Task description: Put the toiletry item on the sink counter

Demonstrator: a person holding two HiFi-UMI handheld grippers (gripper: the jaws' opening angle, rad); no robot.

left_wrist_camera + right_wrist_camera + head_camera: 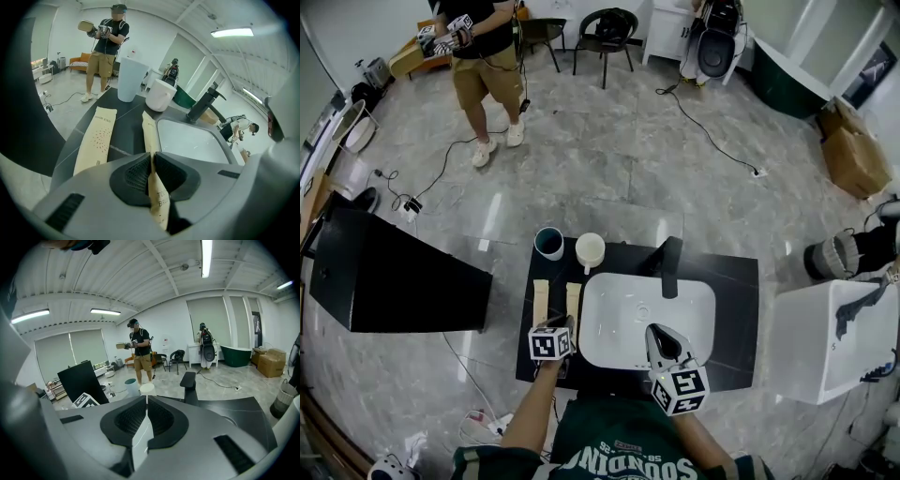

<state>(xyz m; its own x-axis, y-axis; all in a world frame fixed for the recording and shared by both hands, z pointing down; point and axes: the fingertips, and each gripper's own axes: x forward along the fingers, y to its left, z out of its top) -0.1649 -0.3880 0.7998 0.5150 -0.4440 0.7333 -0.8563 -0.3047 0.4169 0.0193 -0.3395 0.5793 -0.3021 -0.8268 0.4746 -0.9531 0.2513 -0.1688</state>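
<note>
Two beige toothbrush packets lie on the black counter (731, 281), left of the white sink basin (598, 330). My left gripper (565, 325) is shut on the near end of the packet next to the basin (573, 298). In the left gripper view that packet (149, 133) runs forward from between the jaws of the left gripper (153, 157), flat along the counter. The second packet (541, 300) (96, 140) lies free further left. My right gripper (654, 330) (146, 399) hovers over the basin's near edge, shut with nothing in it.
A teal cup (549, 243) and a white cup (590, 250) stand at the counter's back left. The black faucet (671, 267) rises behind the basin. A black box (394, 277) stands left, a white unit (834, 337) right. A person (487, 66) stands far back.
</note>
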